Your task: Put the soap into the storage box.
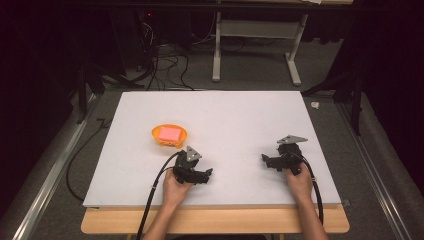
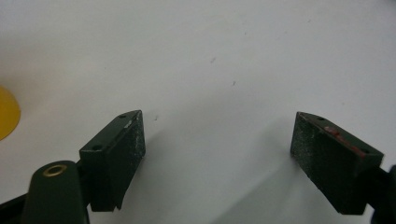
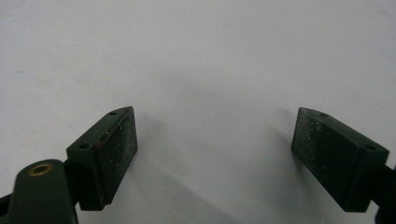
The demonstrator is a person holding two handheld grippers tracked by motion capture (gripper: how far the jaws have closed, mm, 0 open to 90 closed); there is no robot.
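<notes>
In the high view, the white tabletop takes up the middle of the frame, with a strip of bare wood along its lower edge. An orange bowl sits left of centre, and a pink block lies inside it. Just below and to the right of the bowl, the left gripper rests low over the tabletop, close to the bowl but apart from it, held by the person's left hand, whose forearm comes up from the bottom edge. A black cable trails from it down the lower left. At the right of centre, well apart from the bowl, the right gripper is held by the right hand above bare white surface, its grey three-cornered plate on top.

In the left gripper view, the two black fingers stand wide apart at the lower left and lower right of the frame, released, with nothing but white tabletop between them. A yellow-orange sliver of the bowl shows at the left edge.

In the right gripper view, the fingers are likewise spread wide and grasp nothing; plain white tabletop lies between and beyond them.
</notes>
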